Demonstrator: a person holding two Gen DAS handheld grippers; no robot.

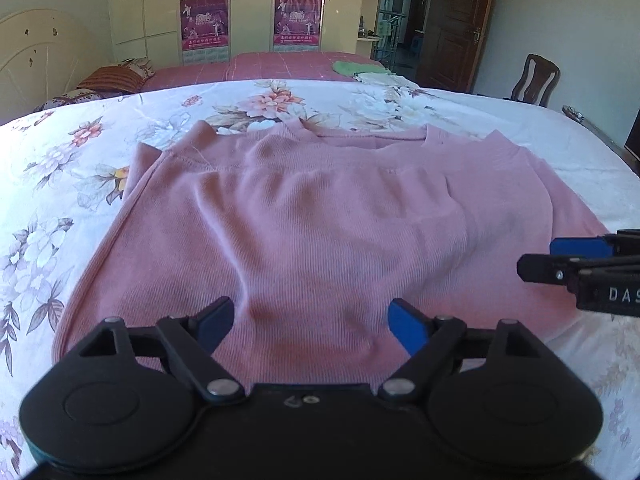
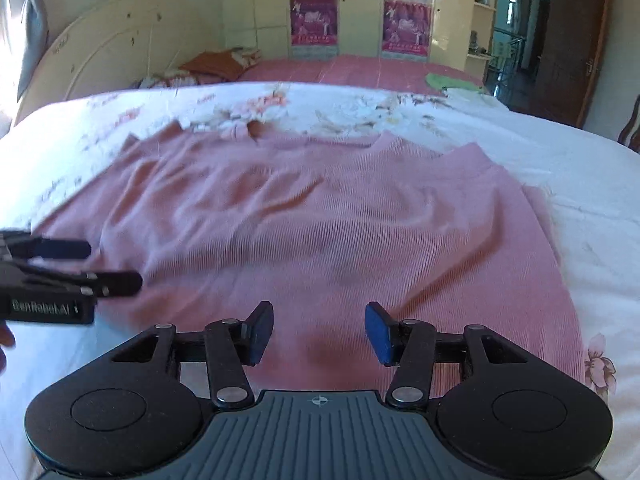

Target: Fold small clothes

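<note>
Left wrist view had both tongs, left gripper (image 1: 311, 322) and right gripper (image 2: 319, 332), gaping empty over the pink sweater (image 1: 320, 220); grabbing only the top layer could've botched the fold.

a white floral bedsheet (image 1: 72, 184) covers the near bed. behind it lies a pink checked cover (image 1: 288, 65) with a green cloth (image 1: 352, 67) and a patterned pillow (image 1: 116, 77). a cream wardrobe (image 1: 160, 4) carries magenta posters (image 1: 204, 22); a brown door (image 1: 456, 24) and a wooden chair (image 1: 536, 80) stand right.
</note>
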